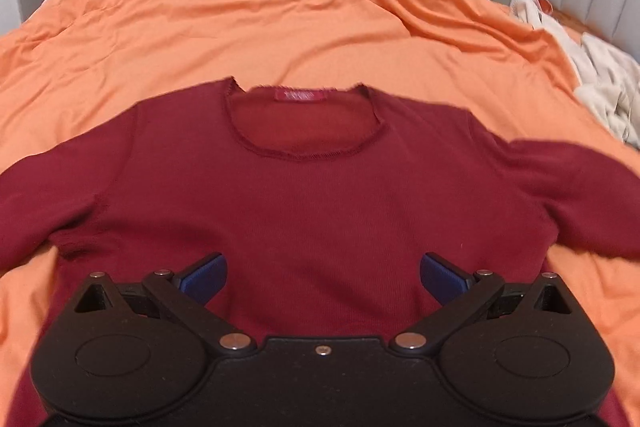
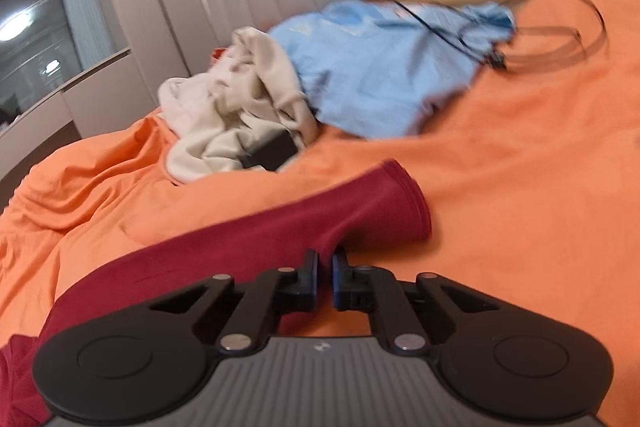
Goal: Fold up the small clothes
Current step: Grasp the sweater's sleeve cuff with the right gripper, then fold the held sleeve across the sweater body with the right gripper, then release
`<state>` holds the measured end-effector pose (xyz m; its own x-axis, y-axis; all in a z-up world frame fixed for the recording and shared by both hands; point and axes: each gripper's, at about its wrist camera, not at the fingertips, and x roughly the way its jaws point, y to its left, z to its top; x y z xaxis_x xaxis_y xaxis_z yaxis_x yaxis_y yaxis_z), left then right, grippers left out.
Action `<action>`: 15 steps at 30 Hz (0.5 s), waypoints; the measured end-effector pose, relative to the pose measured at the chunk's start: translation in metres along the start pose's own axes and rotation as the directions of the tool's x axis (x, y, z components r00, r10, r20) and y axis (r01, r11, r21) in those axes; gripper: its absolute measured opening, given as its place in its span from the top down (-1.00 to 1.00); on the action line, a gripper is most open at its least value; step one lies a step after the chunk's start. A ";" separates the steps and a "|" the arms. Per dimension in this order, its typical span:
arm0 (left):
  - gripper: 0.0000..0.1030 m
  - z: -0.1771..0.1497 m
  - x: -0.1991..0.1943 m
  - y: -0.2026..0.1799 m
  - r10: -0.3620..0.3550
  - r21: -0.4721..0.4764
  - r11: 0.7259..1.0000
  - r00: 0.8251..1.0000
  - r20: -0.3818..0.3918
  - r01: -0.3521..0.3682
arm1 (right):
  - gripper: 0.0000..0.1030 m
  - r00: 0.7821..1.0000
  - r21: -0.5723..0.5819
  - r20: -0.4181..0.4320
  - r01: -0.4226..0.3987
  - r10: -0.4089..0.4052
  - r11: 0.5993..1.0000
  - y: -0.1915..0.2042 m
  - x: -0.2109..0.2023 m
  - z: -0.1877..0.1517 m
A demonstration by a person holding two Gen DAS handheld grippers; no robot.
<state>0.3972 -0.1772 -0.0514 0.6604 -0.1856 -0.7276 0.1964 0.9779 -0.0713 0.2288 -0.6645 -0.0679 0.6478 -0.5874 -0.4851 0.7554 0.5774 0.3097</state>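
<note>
Folding barely begun: red top (image 1: 320,195) lies flat, unfolded, near on orange bedcover (image 1: 240,27). Right gripper (image 2: 325,267) pinches its right sleeve (image 2: 360,203); left gripper (image 1: 323,277) gapes wide, empty, above the body. Crumpled clothes (image 2: 248,107) wait far right.

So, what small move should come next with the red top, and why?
Probably the right tool should lift the sleeve and carry it across the red top. It is shut on the sleeve's edge, while the top lies flat and unfolded on the orange bedding; the left tool is open.
</note>
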 end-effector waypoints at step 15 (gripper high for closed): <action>-0.99 0.037 -0.070 0.096 0.087 -0.063 0.995 0.995 0.051 -0.084 | 0.87 0.946 -0.417 0.118 -0.229 0.303 0.880 0.164 -0.090 0.023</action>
<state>0.3966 -0.0740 0.0180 0.7108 -0.1045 -0.6956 0.0946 0.9941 -0.0526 0.2964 -0.5298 0.0452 0.8528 -0.4478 -0.2687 0.4750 0.8790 0.0428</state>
